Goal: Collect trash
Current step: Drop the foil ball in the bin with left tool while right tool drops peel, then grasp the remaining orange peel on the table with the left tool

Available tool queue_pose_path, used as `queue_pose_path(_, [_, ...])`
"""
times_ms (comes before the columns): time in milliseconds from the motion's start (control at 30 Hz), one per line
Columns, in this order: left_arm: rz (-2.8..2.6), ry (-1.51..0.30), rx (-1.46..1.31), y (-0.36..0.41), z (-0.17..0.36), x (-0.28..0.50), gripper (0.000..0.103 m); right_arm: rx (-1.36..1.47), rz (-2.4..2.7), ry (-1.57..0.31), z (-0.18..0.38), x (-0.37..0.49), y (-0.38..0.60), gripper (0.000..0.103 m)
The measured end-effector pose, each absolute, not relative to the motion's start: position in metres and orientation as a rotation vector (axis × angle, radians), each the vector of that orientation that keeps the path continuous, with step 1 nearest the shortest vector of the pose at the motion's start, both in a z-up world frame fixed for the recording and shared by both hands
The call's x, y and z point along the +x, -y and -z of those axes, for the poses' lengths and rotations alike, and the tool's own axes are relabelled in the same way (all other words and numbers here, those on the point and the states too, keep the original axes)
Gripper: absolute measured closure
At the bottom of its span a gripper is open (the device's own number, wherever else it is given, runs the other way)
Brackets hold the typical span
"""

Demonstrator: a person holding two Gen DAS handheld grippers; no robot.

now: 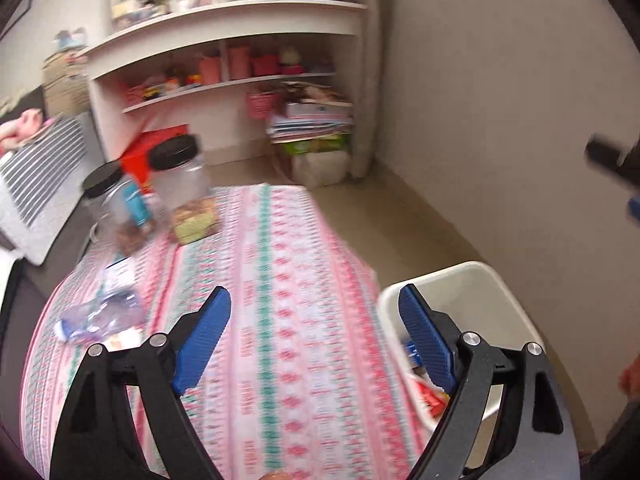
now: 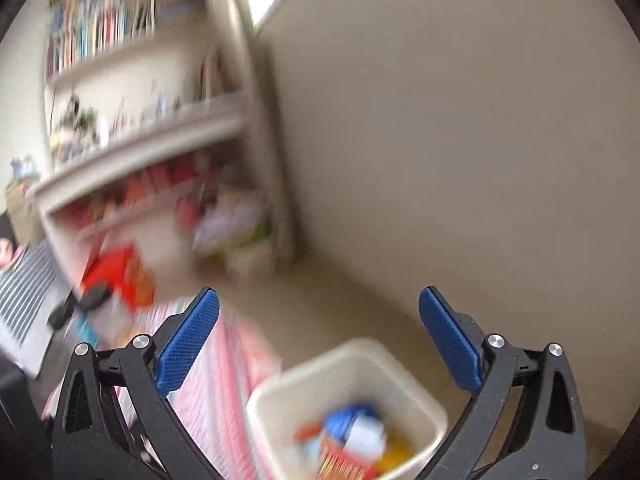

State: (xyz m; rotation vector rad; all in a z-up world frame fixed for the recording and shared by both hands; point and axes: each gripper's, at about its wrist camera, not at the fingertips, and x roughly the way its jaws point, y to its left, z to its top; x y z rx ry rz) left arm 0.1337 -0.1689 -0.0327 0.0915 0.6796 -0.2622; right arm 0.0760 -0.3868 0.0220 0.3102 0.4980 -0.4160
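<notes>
A white trash bin (image 1: 486, 280) stands on the floor at the right side of the table and holds colourful wrappers (image 1: 430, 398). In the right wrist view the bin (image 2: 280, 392) sits below my fingers with several wrappers (image 2: 352, 440) inside. A crumpled clear plastic wrapper (image 1: 104, 316) lies on the pink patterned tablecloth (image 1: 280, 300) at the left. My left gripper (image 1: 316, 312) is open and empty above the table's right edge. My right gripper (image 2: 318, 312) is open and empty above the bin; it also shows at the right edge of the left wrist view (image 1: 616, 164).
Two clear jars with black lids (image 1: 176, 176) and a small green-yellow box (image 1: 196, 220) stand at the table's far left. A white shelf unit (image 1: 224, 60) with toys and a stack of books (image 1: 312, 124) stands behind. A beige wall (image 1: 500, 100) is on the right.
</notes>
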Motion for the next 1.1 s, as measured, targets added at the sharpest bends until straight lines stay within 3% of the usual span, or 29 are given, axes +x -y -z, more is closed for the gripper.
queue_pose_path(400, [0.072,-0.850,0.088,0.075,0.055,0.165,0.019,0.158,0.169,-0.714,0.015,0.132,0.288,0.007])
queue_pose_path(800, [-0.038,-1.151,0.145,-0.035,0.140,0.209,0.020,0.241,0.071,-0.907,0.052,0.159,0.252,0.007])
queue_pose_path(1000, [0.036,-1.187,0.071,-0.068,0.165,0.220,0.046,0.278,0.019,-0.993,0.074,0.173,0.225,0.007])
queue_pose_path(1067, [0.047,-1.205,0.077,-0.069,0.172,0.219,0.067,0.282,0.010,-1.012,0.079,0.176,0.217,0.007])
queue_pose_path(1100, [0.032,-1.208,0.098,-0.067,0.173,0.218,0.071,0.284,0.007,-1.019,0.081,0.177,0.213,0.007])
